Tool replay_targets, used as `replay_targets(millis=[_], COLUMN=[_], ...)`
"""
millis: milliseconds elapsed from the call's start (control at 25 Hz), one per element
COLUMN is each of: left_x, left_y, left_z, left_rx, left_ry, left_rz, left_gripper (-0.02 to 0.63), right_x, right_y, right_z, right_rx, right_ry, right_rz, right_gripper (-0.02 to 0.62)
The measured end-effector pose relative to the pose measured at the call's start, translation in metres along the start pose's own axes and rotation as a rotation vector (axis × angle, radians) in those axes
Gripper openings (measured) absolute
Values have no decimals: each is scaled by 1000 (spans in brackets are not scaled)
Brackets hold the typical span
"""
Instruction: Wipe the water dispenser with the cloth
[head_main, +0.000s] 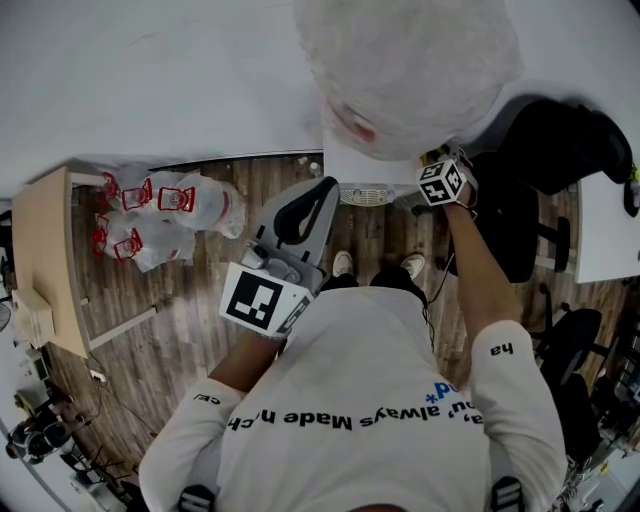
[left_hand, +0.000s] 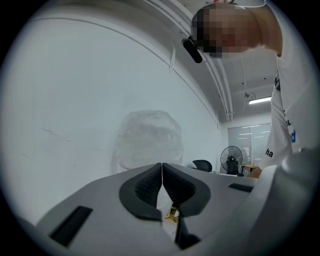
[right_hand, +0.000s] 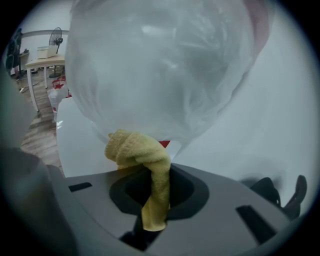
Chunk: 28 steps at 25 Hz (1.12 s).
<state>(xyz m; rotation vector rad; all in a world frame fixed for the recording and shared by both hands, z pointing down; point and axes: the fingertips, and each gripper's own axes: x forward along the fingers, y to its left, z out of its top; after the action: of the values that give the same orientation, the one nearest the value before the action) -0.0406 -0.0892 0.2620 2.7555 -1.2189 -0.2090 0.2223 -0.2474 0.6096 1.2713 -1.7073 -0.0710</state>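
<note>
The water dispenser (head_main: 365, 165) stands against the white wall, its bottle (head_main: 400, 70) wrapped in clear plastic. In the right gripper view that bottle (right_hand: 160, 65) fills the top, right above the dispenser's white top (right_hand: 80, 145). My right gripper (right_hand: 156, 192) is shut on a yellow cloth (right_hand: 142, 155), whose bunched end touches the underside of the bottle. In the head view only its marker cube (head_main: 443, 182) shows, beside the bottle. My left gripper (head_main: 300, 215) is held lower, in front of the dispenser, shut with nothing in it. Its pads (left_hand: 150, 185) meet, pointing at the bottle (left_hand: 150, 140).
White bags with red handles (head_main: 165, 215) lie on the wooden floor at the left, by a wooden table (head_main: 45, 260). A black office chair (head_main: 520, 220) and a white desk (head_main: 610, 230) stand at the right. A fan (left_hand: 231, 159) stands far behind.
</note>
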Motion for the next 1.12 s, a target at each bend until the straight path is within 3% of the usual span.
replay_targets(millis=[640,1120], left_x=[8,0], left_y=[6,-1], left_z=[1,1], left_rx=[5,10], left_ry=[5,4], left_rz=[19,18], left_gripper=[23,23], right_x=[29,20], right_y=[7,16], right_z=[-3,-4], right_rx=[5,-57], right_ry=[44,48], right_rz=[80,69], right_gripper=[55,52])
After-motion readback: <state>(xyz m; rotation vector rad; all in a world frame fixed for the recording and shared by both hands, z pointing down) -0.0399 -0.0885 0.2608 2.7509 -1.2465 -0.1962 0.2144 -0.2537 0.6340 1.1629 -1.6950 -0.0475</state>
